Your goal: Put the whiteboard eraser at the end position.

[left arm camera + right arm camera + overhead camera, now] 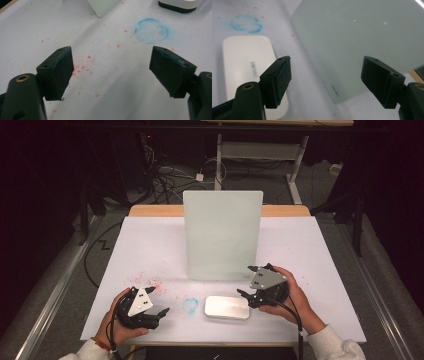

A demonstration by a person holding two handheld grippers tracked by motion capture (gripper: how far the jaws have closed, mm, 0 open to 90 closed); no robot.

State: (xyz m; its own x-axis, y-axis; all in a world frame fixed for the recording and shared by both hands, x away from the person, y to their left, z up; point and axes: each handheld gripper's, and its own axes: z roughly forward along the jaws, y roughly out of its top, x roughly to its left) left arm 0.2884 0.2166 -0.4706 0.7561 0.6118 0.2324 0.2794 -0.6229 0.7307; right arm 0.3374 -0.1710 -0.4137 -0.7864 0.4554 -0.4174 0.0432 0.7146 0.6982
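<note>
My right gripper (pixel 248 281) has jaws spread wide, holding nothing, just right of the white rounded case (pixel 227 307), which lies flat near the table's front edge. Left gripper (pixel 156 301) is also wide apart, empty, over red specks (pixel 82 66), w/ a blue ring stain (pixel 190 304) btwn it & the case. The pale green board (pixel 222 234) lies behind the case.

In the left gripper view the flat white rounded-rectangle case (pixel 178 4) is cut off by the top edge. The small grey print on it (pixel 255 68) is too blurred to read. The pale green rectangular board (pixel 362 42) runs off the top and right edges of the right gripper view.
</note>
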